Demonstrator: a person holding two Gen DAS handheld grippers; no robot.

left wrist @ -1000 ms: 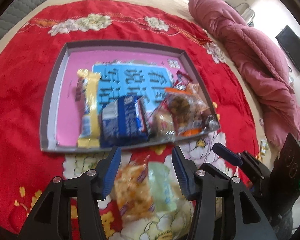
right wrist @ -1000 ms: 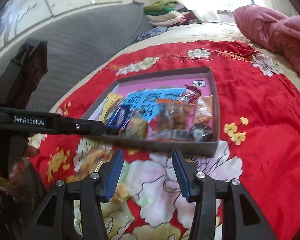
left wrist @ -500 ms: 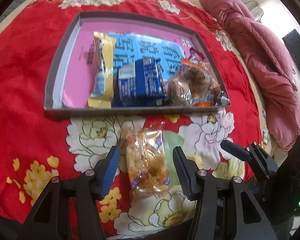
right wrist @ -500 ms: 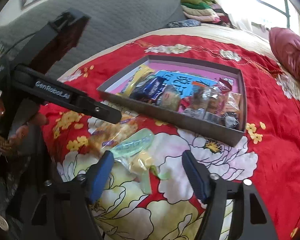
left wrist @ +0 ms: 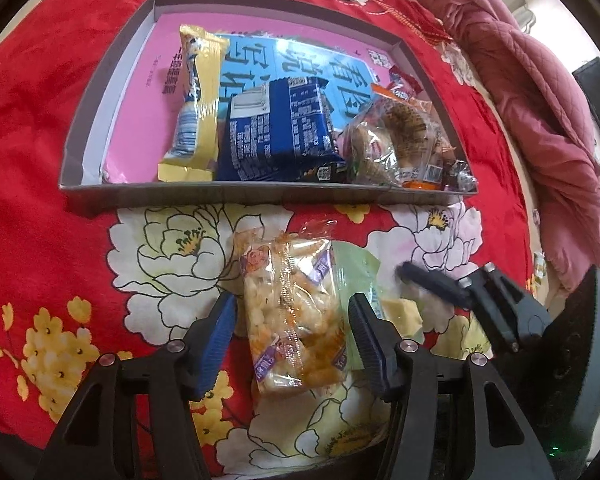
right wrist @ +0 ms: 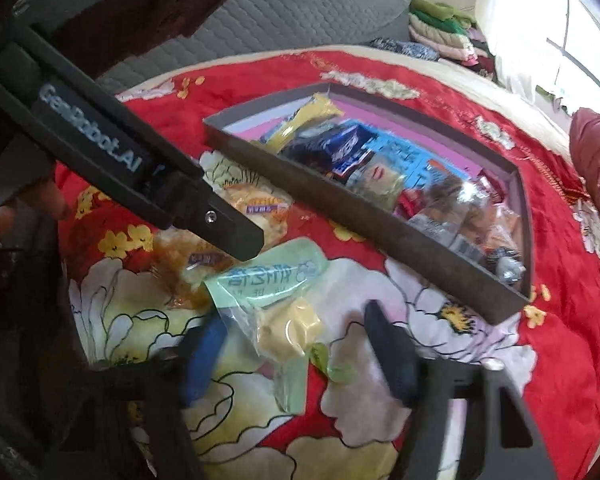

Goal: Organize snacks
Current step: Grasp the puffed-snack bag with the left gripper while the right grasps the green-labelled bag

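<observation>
A clear orange-and-white snack bag (left wrist: pixel 296 312) lies on the red flowered bedspread in front of a grey tray (left wrist: pixel 236 196). My left gripper (left wrist: pixel 292 340) is open, its blue pads on either side of the bag. A green packet (left wrist: pixel 360 272) lies under the bag's right edge. In the right wrist view the green packet (right wrist: pixel 268 276) holds a yellow piece (right wrist: pixel 292 328), and my right gripper (right wrist: pixel 296 360) is open around it. The tray (right wrist: pixel 380 224) holds a yellow bar (left wrist: pixel 196 100), a blue packet (left wrist: pixel 276 128) and clear bags (left wrist: pixel 400 140).
A pink quilted blanket (left wrist: pixel 532 100) is bunched at the right of the bed. The right gripper (left wrist: pixel 460 292) shows close beside my left one. Folded clothes (right wrist: pixel 444 28) are stacked at the far end. A grey quilted headboard (right wrist: pixel 260 12) stands behind the bed.
My left gripper has come down and forward so the orange snack bag now lies between its pads. My right gripper has swung in low over the green packet.
</observation>
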